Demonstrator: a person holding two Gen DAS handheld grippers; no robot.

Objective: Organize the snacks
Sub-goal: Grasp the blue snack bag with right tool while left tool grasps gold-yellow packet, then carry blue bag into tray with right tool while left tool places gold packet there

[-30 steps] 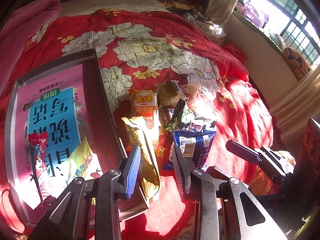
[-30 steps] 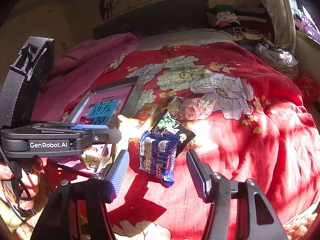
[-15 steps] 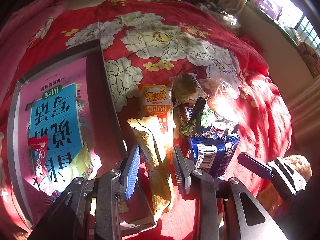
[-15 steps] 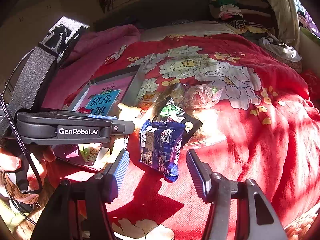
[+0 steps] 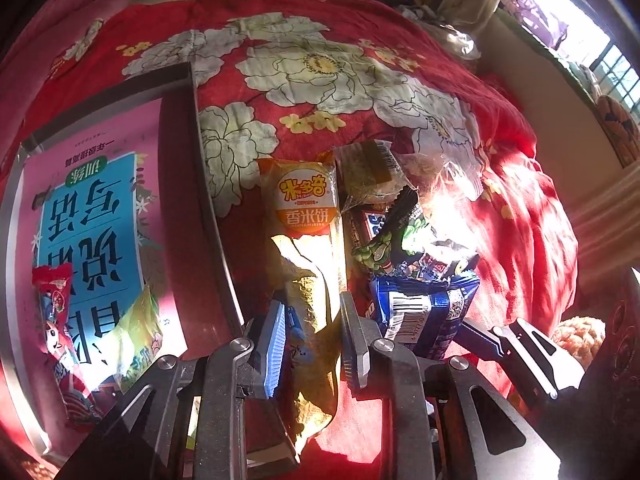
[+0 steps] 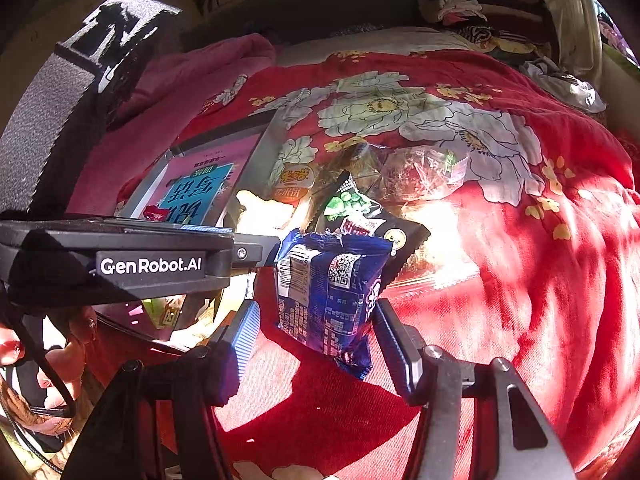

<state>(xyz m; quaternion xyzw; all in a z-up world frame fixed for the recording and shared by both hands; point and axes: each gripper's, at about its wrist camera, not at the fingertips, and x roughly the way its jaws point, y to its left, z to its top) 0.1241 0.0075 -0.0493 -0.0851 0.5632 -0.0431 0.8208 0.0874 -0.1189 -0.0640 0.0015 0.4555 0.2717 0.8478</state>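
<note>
While the gold-yellow snack packet [image 5: 316,308] runs lengthwise straight ahead between the parted fingers of the left gripper [image 5: 310,340], unclamped, the tray [image 5: 208,200] lies just left. The right gripper [image 6: 316,340] straddles the blue packet [image 6: 332,296], also apart.

Left gripper [image 5: 312,344] fingers [image 5: 274,344] straddle the gold snack packet [image 5: 316,308].

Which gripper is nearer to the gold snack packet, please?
Left. The left gripper straddles the gold snack packet; the right gripper sits farther right, around the blue packet.
</note>
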